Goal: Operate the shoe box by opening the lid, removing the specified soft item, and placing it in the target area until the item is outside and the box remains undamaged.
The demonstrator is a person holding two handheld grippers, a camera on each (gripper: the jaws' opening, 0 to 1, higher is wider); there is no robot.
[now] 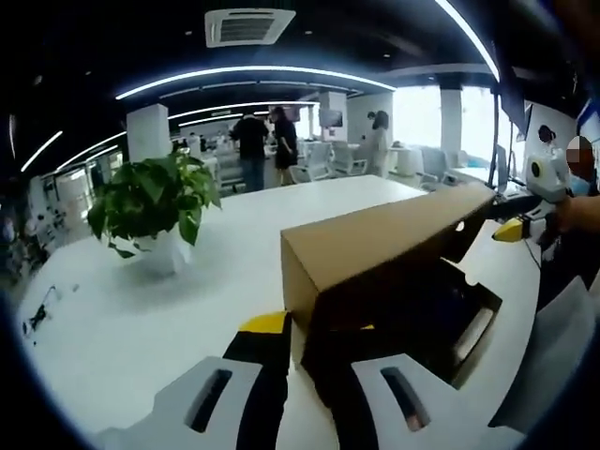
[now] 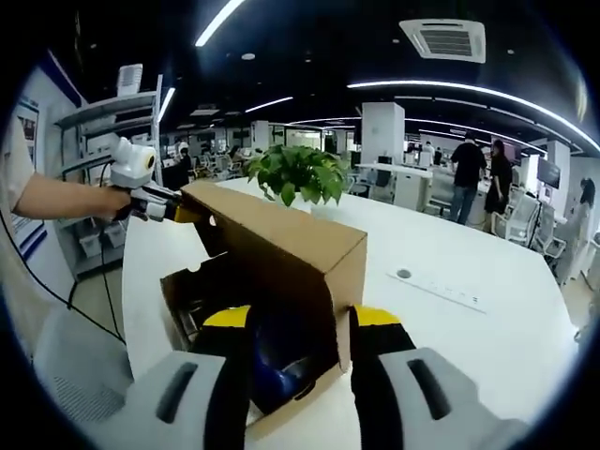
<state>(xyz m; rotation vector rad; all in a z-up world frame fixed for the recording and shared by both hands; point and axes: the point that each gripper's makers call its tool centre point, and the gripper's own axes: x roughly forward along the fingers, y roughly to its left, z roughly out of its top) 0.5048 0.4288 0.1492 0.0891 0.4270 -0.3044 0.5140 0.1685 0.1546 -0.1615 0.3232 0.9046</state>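
One box [image 2: 281, 272] sits on the white table [image 2: 469, 328], lid [image 1: 394, 248] raised, something blue [image 2: 277, 380] inside; left gripper [image 2: 173, 211] pinches the lid's far end; right gripper [image 2: 300, 323] spread around the near end; plant [image 1: 150, 202] beyond.

No legible text anywhere: plain brown shoe box [image 2: 281, 246], no label; wall posters [image 2: 28, 122] too blurred to read.

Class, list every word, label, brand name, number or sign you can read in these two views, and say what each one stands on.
None can be read.
Cardboard shoe box: plain brown, no print visible.
Wall board at the left edge of the right gripper view: markings too blurred to read.
Hanging screen in the background: too small to read.
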